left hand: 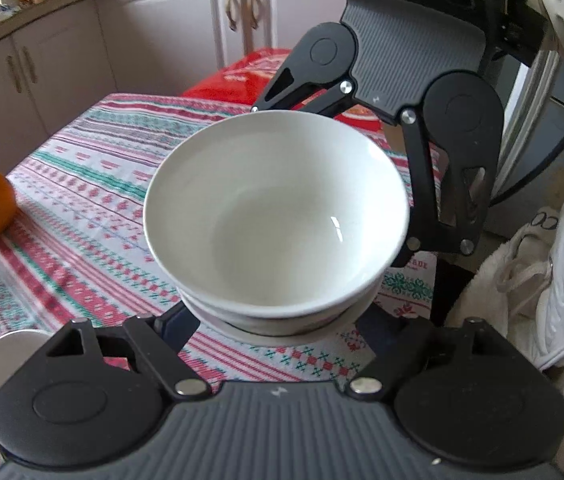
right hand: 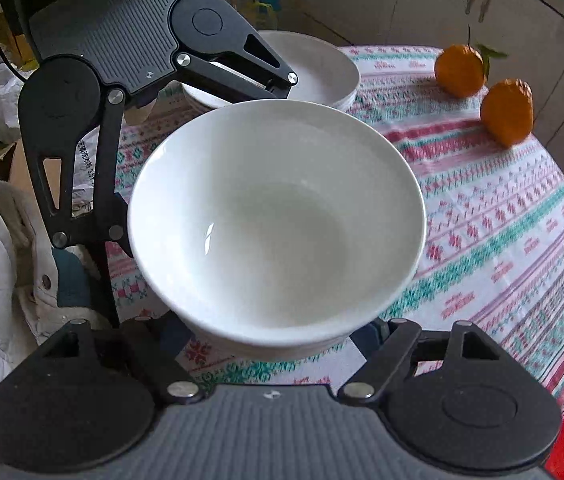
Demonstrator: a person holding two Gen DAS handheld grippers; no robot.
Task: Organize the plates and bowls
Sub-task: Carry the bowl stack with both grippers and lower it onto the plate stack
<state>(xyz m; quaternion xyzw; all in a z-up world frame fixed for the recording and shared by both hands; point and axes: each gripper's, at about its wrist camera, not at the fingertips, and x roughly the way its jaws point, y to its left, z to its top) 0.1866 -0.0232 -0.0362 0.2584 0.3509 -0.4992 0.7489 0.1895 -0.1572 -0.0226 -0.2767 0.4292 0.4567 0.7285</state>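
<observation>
Bowls (left hand: 276, 216), white and nested in a small stack, sat above the patterned tablecloth (left hand: 82, 208), both tongs, left gripper (left hand: 276, 322) and right gripper (right hand: 278, 340), apparently clamping the stack's base from opposite sides, likely to steady it.

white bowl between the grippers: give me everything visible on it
The white bowl is glossy, ceramic-looking, round, with a flared rim and an empty, clean inside. It sits upright, nested in at least one more white dish below it, over the patterned tablecloth. The left gripper and right gripper flank the stack from opposite sides; their fingertips are hidden under the rim, so contact cannot be told.
</observation>
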